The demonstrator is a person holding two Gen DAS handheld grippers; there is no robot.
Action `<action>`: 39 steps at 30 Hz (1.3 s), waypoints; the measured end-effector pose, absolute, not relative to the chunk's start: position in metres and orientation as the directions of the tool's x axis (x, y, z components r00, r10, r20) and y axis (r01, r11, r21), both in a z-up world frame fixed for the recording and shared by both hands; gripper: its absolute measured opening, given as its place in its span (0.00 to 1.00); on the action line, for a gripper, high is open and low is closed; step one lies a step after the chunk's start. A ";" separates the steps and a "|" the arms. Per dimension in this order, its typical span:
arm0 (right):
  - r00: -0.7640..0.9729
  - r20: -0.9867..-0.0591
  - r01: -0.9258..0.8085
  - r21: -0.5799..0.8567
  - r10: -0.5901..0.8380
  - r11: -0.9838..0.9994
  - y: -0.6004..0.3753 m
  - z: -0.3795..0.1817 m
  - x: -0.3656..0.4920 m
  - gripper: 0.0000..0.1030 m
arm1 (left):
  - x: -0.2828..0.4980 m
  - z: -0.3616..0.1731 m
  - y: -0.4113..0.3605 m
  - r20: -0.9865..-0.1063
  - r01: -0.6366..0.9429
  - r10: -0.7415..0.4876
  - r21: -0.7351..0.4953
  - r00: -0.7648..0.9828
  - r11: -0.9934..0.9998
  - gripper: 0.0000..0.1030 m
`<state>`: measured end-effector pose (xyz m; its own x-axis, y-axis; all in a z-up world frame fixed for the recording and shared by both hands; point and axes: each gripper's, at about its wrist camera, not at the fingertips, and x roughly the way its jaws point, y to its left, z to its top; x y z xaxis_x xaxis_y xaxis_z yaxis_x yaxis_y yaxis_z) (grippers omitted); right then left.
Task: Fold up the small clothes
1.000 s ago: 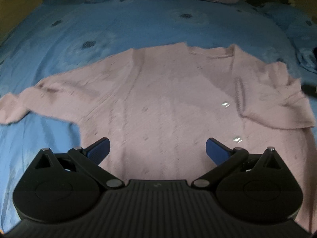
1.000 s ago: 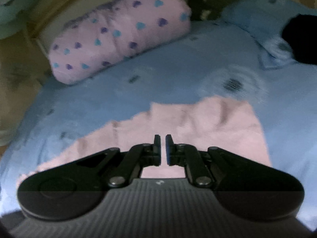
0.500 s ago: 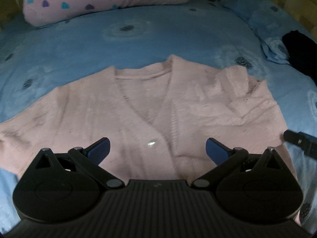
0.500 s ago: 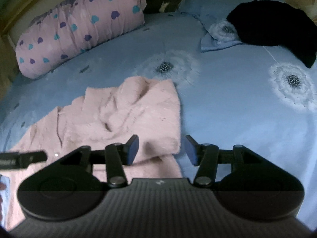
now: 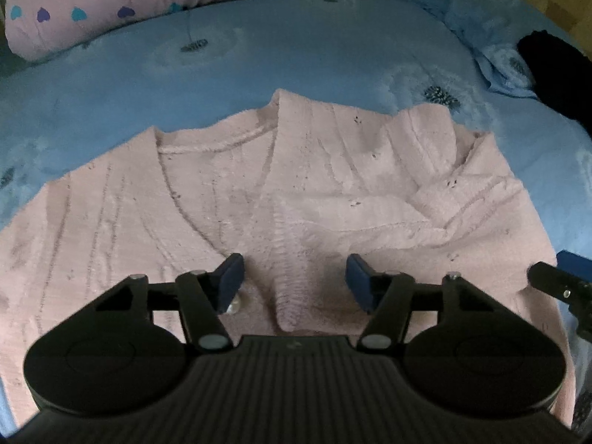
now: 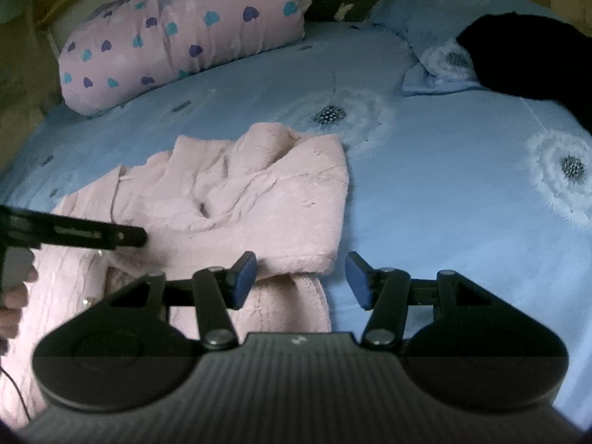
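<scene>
A pink cardigan [image 5: 281,199] is spread on the blue bedcover [image 5: 296,59]. The left tongs [image 5: 294,283] are held apart over its buttoned front, having just narrowed, nothing clamped. The right tongs [image 6: 301,279] are held apart at the folded-in sleeve [image 6: 281,199], empty. If only the top layer is pinched, the fold may be dragged open.

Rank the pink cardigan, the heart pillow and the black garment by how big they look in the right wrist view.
1. Cardigan, largest, though nearness to the camera inflates it.
2. Heart pillow.
3. Black garment, smallest, but cut off by the picture's edge, so its rank against the pillow is unsure.
</scene>
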<state>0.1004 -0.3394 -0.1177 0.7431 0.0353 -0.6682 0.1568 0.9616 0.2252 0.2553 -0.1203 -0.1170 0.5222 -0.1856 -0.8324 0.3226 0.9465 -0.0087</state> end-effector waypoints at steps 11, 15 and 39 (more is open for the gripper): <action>0.739 -0.673 0.206 0.263 0.027 0.943 -0.350 -0.126 0.106 0.54 | 0.261 -0.122 -0.135 -0.812 0.311 -0.240 -0.076 0.532 0.947 0.17; 0.746 -0.665 0.219 0.272 0.019 0.937 -0.355 -0.124 0.104 0.54 | 0.254 -0.097 -0.134 -0.771 0.312 -0.280 -0.111 0.572 0.944 0.14; 0.743 -0.669 0.118 0.187 0.039 0.975 -0.327 -0.134 0.107 0.54 | 0.229 -0.074 0.011 -0.740 0.016 -0.019 -0.011 0.672 1.000 0.14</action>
<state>0.1073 -0.3273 -0.1340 0.7426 0.0386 -0.6687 0.1181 0.9751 0.1875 0.2286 0.0109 -0.0744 0.6718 -0.0190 -0.7405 0.0162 0.9998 -0.0110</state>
